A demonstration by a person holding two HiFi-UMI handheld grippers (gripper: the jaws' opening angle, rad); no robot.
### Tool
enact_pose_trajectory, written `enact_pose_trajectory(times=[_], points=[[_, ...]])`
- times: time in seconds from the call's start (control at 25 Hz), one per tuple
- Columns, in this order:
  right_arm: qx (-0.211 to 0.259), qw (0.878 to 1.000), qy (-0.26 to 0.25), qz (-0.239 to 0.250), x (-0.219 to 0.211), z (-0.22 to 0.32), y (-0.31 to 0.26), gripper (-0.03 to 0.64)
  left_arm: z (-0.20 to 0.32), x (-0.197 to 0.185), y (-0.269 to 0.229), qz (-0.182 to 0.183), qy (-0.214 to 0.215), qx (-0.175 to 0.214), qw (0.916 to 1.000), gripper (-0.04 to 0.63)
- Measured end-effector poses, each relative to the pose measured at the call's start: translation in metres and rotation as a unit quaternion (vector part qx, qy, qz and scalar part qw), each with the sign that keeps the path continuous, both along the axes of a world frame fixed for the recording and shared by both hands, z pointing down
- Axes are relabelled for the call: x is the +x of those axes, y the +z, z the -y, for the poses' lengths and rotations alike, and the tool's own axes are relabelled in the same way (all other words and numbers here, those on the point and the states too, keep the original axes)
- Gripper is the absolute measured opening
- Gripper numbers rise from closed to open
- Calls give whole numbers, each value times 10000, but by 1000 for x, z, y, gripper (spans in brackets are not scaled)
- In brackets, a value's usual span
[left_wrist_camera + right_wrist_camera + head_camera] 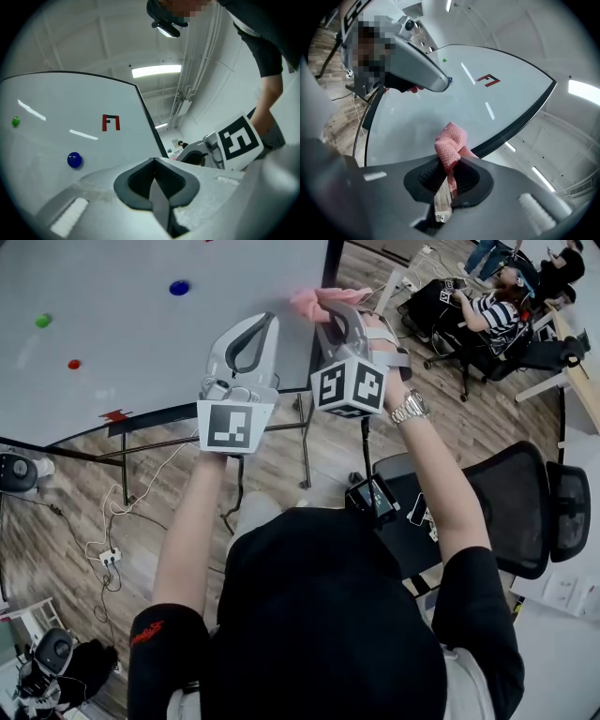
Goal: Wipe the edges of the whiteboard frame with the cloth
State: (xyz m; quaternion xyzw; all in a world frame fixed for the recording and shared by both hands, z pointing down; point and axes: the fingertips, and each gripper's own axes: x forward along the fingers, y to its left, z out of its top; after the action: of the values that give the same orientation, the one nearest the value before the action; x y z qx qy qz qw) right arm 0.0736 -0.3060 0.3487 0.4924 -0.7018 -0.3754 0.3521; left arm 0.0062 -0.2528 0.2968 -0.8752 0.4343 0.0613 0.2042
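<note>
Hand-held gripper (449, 174) pinches pink cloth (451, 146) (beside whiteboard frame (516, 124)).

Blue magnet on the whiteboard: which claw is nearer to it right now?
Left. The left claw is close beside the blue magnet; the right claw, gripping the cloth, is farther off at the frame.

Pink knitted cloth (451, 140), bunched up and pinched in the right claw (449, 161), sits against the whiteboard (431, 108), just beside its black frame (520, 122) at the right edge.
</note>
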Motion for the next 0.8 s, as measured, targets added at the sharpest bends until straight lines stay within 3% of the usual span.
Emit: enact_pose_trajectory(times=[0.8], points=[[-139,9997,150,115,6,-1,24,29,2,3,13,36,59,-88,9999,2]])
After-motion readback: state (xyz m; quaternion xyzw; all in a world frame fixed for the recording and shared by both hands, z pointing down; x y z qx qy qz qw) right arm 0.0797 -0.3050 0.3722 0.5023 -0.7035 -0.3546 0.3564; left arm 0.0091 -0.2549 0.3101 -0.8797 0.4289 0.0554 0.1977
